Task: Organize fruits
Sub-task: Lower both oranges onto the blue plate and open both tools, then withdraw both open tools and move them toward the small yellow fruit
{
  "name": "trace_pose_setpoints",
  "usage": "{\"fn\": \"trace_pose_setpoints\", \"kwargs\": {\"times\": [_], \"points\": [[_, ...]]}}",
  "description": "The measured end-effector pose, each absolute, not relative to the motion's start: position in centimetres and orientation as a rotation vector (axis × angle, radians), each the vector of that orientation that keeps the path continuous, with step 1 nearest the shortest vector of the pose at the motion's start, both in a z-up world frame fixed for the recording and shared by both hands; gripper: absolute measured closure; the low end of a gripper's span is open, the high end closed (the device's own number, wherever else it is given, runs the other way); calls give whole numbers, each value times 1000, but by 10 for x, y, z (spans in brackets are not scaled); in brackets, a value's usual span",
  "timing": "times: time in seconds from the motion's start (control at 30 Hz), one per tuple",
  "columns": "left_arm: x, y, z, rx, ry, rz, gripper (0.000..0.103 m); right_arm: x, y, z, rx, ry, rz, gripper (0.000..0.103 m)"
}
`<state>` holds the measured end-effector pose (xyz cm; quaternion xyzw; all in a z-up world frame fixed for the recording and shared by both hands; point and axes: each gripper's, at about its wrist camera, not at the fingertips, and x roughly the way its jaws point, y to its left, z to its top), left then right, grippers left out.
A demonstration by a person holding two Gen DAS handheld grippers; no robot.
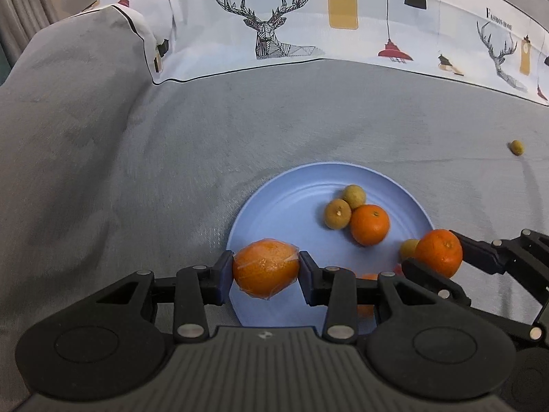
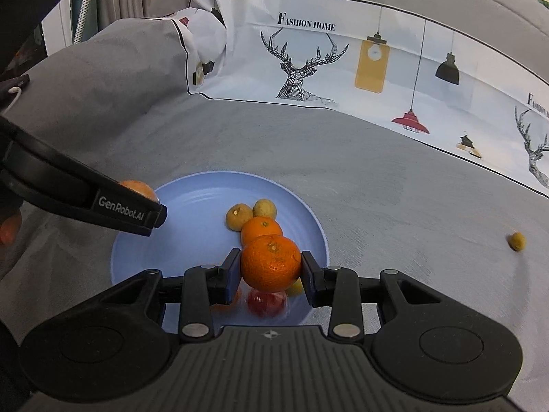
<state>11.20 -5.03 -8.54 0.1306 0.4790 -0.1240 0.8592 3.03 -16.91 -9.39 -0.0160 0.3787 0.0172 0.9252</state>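
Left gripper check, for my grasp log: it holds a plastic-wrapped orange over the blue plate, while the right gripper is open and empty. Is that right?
Not quite. The right gripper is not empty: the right wrist view shows it shut on a bare orange. The left gripper does hold the wrapped orange over the blue plate.

Over the blue plate (image 1: 260, 206) room is tight: the left gripper (image 1: 266, 273) and right gripper (image 2: 271, 264) both reach in, near each other. A loose orange (image 1: 370, 224) and two longans (image 1: 338, 213) crowd the plate's far middle. The grey cloth surface (image 1: 171, 154) lies open around it, with one stray longan (image 1: 516, 147) well off to the right.
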Motion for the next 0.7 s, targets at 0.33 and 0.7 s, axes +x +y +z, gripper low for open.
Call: {"fn": "trace_pose_setpoints", "kwargs": {"times": [0.33, 0.7], "points": [[79, -37, -65, 289, 940, -256, 0, 11, -170, -83, -5, 822, 47, 4], [-5, -13, -40, 263, 951, -233, 0, -63, -155, -56, 41, 826, 7, 1]]}}
